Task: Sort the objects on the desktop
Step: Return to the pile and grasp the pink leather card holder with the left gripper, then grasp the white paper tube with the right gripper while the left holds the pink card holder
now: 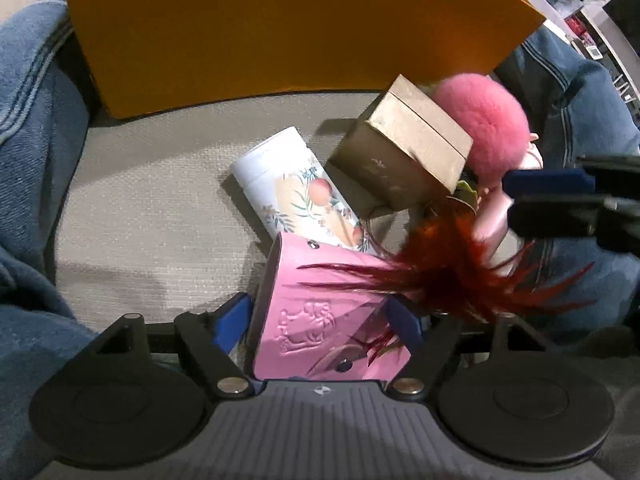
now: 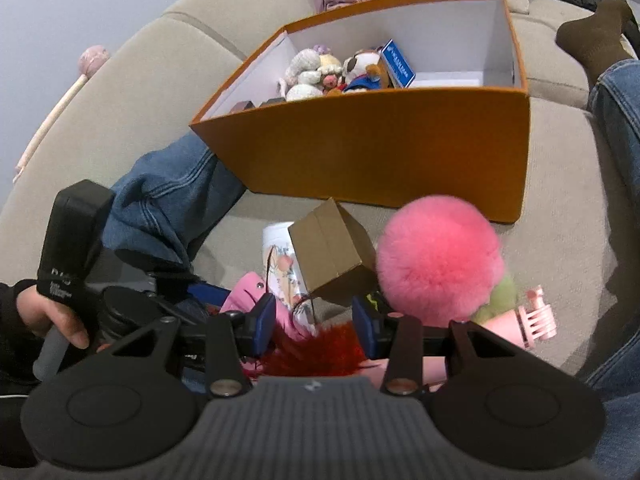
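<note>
Left gripper (image 1: 322, 322) clamped on pink wallet (image 1: 320, 320), pads against both sides. Right gripper (image 2: 314, 320) spread open over red feather tuft (image 2: 320, 350), not gripping. Beyond wallet on grey cushion (image 1: 140, 200): floral tube (image 1: 296, 192) lying flat, gold box (image 1: 404, 152) tilted, pink pompom (image 2: 438, 266) beside it. Orange box (image 2: 380, 152) behind, toys inside.

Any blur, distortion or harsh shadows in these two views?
Left wrist: fisheye bends the orange box wall; red feathers look smeared; gold box casts a soft shadow. Right wrist: pink pompom looks soft-edged; the orange box curves too.
</note>
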The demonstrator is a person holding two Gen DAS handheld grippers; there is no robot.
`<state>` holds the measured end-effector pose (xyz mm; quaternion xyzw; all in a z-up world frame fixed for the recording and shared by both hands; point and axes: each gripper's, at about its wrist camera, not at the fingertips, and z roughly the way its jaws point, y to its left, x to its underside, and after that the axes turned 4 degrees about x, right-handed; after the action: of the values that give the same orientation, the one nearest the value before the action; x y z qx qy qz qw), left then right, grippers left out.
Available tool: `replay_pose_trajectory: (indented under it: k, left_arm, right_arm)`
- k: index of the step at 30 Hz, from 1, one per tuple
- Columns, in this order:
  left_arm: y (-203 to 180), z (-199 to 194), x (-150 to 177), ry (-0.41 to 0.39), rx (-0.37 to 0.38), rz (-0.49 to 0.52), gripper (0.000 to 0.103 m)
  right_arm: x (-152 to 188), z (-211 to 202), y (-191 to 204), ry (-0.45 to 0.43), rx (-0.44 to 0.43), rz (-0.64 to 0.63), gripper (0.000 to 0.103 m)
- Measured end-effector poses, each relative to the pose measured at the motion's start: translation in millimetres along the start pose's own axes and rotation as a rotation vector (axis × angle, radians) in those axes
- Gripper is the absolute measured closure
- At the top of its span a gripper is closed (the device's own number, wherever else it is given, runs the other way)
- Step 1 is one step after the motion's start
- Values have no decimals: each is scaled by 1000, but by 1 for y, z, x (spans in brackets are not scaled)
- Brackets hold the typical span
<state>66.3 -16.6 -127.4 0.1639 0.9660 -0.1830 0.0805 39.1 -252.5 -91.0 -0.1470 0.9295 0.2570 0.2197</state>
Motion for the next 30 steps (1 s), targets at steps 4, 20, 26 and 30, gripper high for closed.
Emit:
replay_pose_trajectory:
  k: [4,20,26,30]
  left_arm:
    - [-2,-4,5,-30,-11,-1,32]
    - [-21,-101,41,-316,-79,-8,87]
    - [-33,-130,47,-422,-237,53,87]
    - [-41,-118,44,-395,-299,104,87]
  right_arm:
    - [2,6,-1,21,3,6,58]
    - [1,17,6,58,-17,-17,58]
    - [-2,27,21,85,-29,-73,61]
    - [-4,39,32,110,-25,-113,68]
